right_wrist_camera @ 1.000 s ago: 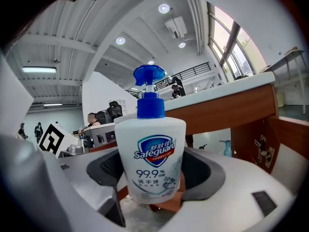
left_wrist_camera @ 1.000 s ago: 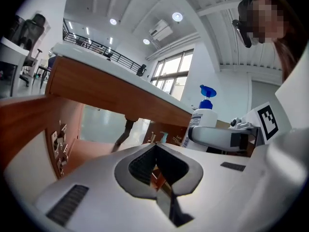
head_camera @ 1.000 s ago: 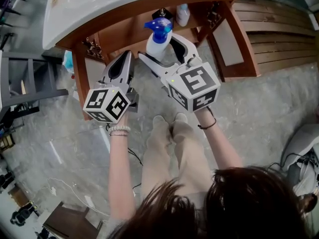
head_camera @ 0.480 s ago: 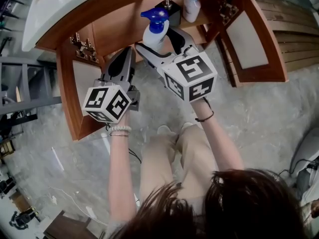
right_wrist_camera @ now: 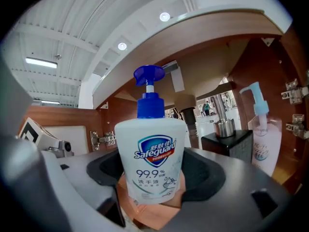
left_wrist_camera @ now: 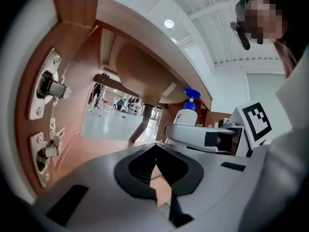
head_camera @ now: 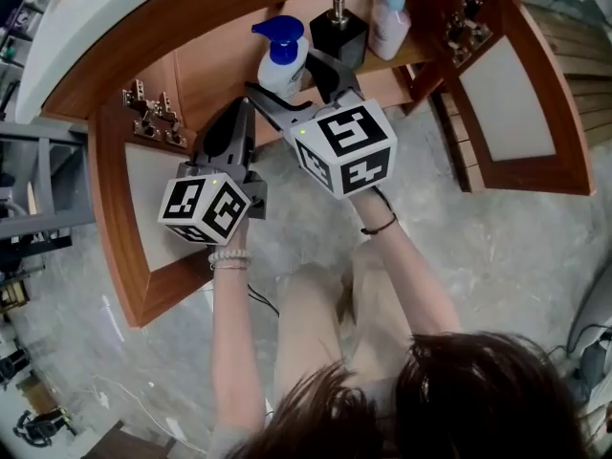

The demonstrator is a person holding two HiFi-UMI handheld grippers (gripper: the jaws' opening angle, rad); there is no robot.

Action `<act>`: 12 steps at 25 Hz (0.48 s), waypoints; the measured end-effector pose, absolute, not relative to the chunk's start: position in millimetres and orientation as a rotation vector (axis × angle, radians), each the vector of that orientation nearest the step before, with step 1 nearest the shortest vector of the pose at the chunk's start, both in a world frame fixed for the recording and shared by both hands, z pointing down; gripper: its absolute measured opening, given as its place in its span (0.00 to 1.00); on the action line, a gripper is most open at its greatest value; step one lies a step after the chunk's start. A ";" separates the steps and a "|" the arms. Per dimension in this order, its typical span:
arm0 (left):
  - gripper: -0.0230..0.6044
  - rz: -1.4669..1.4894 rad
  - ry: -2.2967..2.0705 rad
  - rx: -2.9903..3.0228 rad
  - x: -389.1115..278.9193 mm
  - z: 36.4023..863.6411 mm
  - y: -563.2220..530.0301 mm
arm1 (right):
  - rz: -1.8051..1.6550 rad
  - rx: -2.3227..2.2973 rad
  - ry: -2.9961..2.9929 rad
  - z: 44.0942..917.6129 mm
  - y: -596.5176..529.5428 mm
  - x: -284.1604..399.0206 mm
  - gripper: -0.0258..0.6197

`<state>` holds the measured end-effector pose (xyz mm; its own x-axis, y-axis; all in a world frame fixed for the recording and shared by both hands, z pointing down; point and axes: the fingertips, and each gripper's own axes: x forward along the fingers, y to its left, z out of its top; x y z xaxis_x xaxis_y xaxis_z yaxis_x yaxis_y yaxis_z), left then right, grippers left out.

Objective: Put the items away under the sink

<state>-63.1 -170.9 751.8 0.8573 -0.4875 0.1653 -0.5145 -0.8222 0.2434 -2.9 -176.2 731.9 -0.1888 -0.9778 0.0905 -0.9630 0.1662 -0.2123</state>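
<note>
I have the right gripper (head_camera: 293,78) clamped on the Safeguard hand-soap bottle (head_camera: 280,62). In the right gripper view its jaws press on either side of the bottle's lower body (right_wrist_camera: 152,163), which stands upright with the blue pump on top. I cannot tell whether its base touches the cabinet shelf (head_camera: 387,70).

Ahead and to the right of that gripper, a black dispenser (right_wrist_camera: 227,142) with a metal pump stands just beside the soap. A pale lotion bottle (right_wrist_camera: 263,144) with a light blue pump is beyond it, close to the cabinet's right wall and its hinges (right_wrist_camera: 294,111). The drain pipe (right_wrist_camera: 189,119) drops from the basin behind the soap bottle. To the left of the soap the shelf shows bare wood, up to the hinge (right_wrist_camera: 100,139) on the far side wall.

My left gripper (head_camera: 232,122) is low and to the left of the right one, its jaws pressed together with nothing between them (left_wrist_camera: 156,151). Its tips sit at the front edge of the cabinet opening, near the left wall's hinges (left_wrist_camera: 47,88). From there I see the soap bottle (left_wrist_camera: 186,118) up and to the right, over the right gripper's finger.

Both doors stand open, the left door (head_camera: 143,247) beside the left gripper and the right door (head_camera: 521,94) well off to the right. The white countertop (head_camera: 57,27) overhangs the opening.
</note>
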 end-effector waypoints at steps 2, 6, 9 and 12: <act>0.04 0.132 -0.765 2.758 -63.5 757.4 -176.7 | -0.337 -1.966 2.345 739.0 -183.4 -2.6 0.61; 0.04 0.125 -0.771 2.770 -63.9 768.1 -186.1 | -0.318 -1.994 2.347 753.3 -196.7 -3.1 0.61; 0.04 0.120 -0.776 2.773 -64.5 775.3 -190.0 | -0.304 -2.016 2.352 763.1 -204.6 -5.1 0.61; 0.04 0.117 -0.785 2.783 -64.9 779.1 -194.8 | -0.295 -2.034 2.342 769.7 -210.7 -5.0 0.61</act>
<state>-64.9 -194.8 779.1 0.8518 -0.5040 0.1432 -0.5238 -0.8245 0.2139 -5.0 -210.7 769.7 -0.1475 -0.9836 0.1041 -0.9786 0.1299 -0.1593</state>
